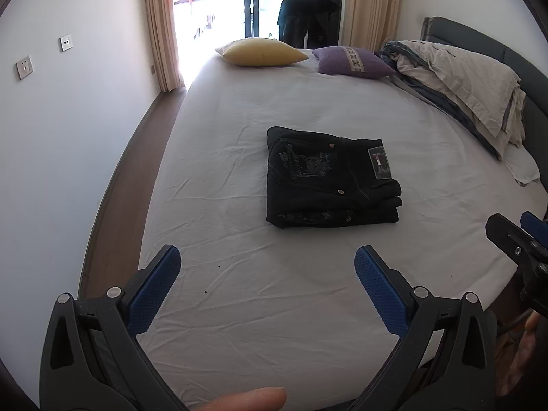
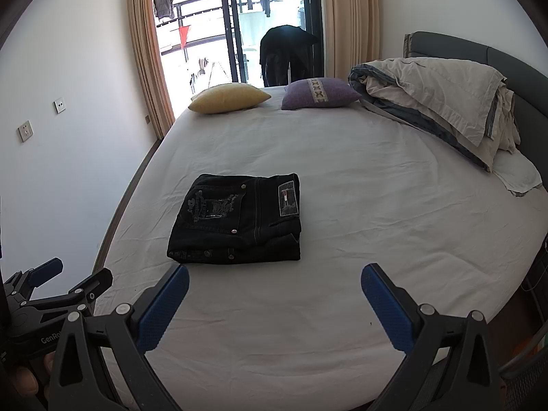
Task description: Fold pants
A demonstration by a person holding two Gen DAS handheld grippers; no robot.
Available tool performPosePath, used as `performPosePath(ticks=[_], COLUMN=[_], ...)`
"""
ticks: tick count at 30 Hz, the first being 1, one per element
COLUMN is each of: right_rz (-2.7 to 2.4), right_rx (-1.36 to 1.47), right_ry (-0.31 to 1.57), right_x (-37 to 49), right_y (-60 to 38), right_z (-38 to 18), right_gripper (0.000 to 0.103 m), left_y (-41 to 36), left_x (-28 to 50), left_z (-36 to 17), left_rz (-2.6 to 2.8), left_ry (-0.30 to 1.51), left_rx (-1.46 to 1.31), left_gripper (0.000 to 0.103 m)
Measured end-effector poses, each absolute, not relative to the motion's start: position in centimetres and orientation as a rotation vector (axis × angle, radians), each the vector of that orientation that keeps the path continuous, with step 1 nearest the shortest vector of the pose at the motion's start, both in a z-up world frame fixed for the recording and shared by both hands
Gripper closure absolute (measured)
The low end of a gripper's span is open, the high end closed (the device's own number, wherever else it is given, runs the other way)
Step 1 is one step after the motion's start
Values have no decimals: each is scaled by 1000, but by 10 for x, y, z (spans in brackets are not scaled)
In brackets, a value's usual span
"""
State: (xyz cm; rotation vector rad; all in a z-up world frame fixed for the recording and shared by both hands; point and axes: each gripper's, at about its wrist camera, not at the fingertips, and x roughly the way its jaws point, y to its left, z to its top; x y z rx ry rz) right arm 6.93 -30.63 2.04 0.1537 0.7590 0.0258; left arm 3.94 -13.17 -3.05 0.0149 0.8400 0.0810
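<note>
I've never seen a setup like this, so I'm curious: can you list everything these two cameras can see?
Pants: one pair, black, folded into a stack mid-bed.
Bed: one, white sheet, fills the room's centre.
Yellow pillow: one, far end of bed.
Purple pillow: one, right of the yellow one.
Duvet: one, beige and blue, bunched by the grey headboard.
Curtains: two, beige, flanking the balcony door.
Dark garment: one, hanging behind the bed.
Wall sockets: two, white, left wall.
Left gripper: black with blue pads, open, empty.
Right gripper: same, open, empty.
</note>
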Motion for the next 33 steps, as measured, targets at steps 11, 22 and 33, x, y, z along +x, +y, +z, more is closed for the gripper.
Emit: performPosePath(ticks=[11, 22, 33], right_rz=[28, 29, 31], right_rx=[153, 154, 154], right_ry=[762, 764, 766], right_x=[68, 68, 67], right_y=[-306, -305, -305], right_z=[17, 14, 13], right_gripper=[0, 0, 0], left_y=[-132, -135, -135], left_x=[39, 38, 38], left_z=[-30, -31, -32], left_rz=[82, 73, 73], left_ry=[842, 845, 848], left_rx=[13, 14, 14], left_gripper=[0, 0, 0])
